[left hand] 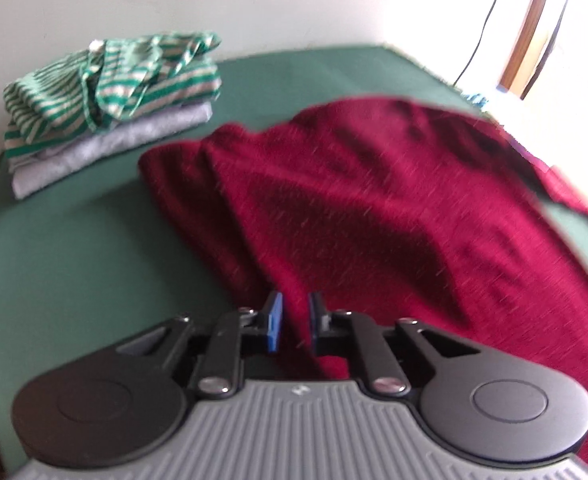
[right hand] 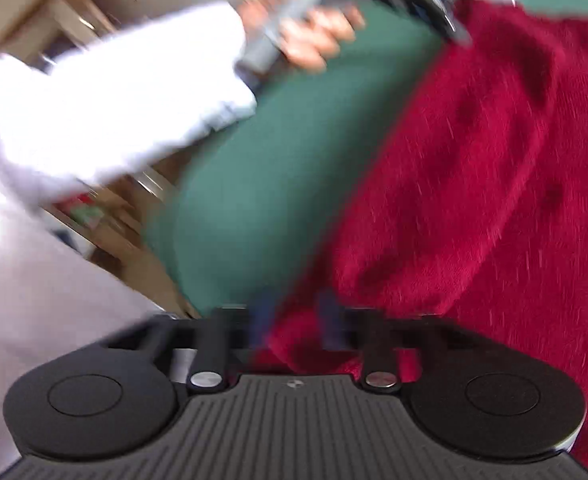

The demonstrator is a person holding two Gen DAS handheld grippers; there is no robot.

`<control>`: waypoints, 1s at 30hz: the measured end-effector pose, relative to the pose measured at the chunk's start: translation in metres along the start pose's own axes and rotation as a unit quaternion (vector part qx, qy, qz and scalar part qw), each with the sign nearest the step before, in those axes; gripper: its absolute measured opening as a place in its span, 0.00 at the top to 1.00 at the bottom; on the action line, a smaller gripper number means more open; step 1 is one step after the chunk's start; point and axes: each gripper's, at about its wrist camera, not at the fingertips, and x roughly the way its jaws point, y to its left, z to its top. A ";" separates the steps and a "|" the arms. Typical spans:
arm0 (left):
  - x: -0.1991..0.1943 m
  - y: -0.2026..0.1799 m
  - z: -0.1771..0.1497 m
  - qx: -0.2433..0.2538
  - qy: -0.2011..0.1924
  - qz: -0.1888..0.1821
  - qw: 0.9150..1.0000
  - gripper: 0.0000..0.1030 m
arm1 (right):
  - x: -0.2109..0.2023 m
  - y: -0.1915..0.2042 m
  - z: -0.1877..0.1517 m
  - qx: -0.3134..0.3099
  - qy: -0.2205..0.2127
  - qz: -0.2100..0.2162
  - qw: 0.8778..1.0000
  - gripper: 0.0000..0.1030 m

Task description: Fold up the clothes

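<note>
Under both grippers, the crumpled dark-red knit sweater [left hand: 365,208] runs forward-right; left gripper [left hand: 295,322] narrow-gapped over its near edge, right gripper [right hand: 297,316] apart, unclamped, equally near.

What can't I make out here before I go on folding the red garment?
- Right wrist view: motion blur hides whether the right gripper pinches the red garment.
- Left wrist view: the left gripper body covers the garment's near edge.
- Left wrist view: the garment's right side is cut off by the frame edge.
</note>
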 end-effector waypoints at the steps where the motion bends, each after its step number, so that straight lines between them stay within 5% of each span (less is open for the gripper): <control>1: -0.001 0.001 -0.003 0.001 0.001 0.010 1.000 0.90 | -0.003 0.000 0.001 -0.003 -0.008 0.002 1.000 0.55; 6: -0.040 0.000 -0.011 -0.005 -0.057 0.036 0.998 0.90 | -0.030 -0.012 0.008 0.032 -0.089 0.024 0.995 0.64; 11: -0.017 -0.040 -0.019 0.031 -0.037 0.004 0.999 0.89 | -0.003 -0.033 0.009 0.087 -0.056 0.005 0.995 0.89; 15: 0.003 -0.060 -0.036 0.067 -0.029 0.037 0.997 0.81 | -0.011 -0.038 0.016 0.089 -0.079 -0.007 0.993 0.77; 17: 0.001 -0.065 -0.041 0.081 -0.038 0.057 0.994 0.74 | -0.011 -0.044 0.019 0.092 -0.085 -0.033 0.992 0.55; 20: -0.007 -0.066 -0.041 0.068 -0.033 0.079 0.994 0.68 | -0.011 -0.059 0.012 0.130 -0.084 -0.037 0.987 0.68; 23: -0.020 -0.071 -0.038 0.050 -0.037 0.098 0.993 0.68 | -0.039 -0.086 0.010 0.153 -0.111 -0.057 0.980 0.68; 25: -0.032 -0.085 -0.038 0.046 -0.053 0.108 0.992 0.59 | -0.073 -0.127 -0.008 0.208 -0.165 -0.092 0.960 0.61; 27: -0.039 -0.104 -0.037 0.043 -0.063 0.111 0.991 0.37 | -0.110 -0.179 -0.036 0.311 -0.228 -0.142 0.912 0.56; 30: -0.037 -0.146 -0.035 0.053 -0.065 0.106 0.991 0.35 | -0.160 -0.250 -0.103 0.502 -0.324 -0.187 0.780 0.53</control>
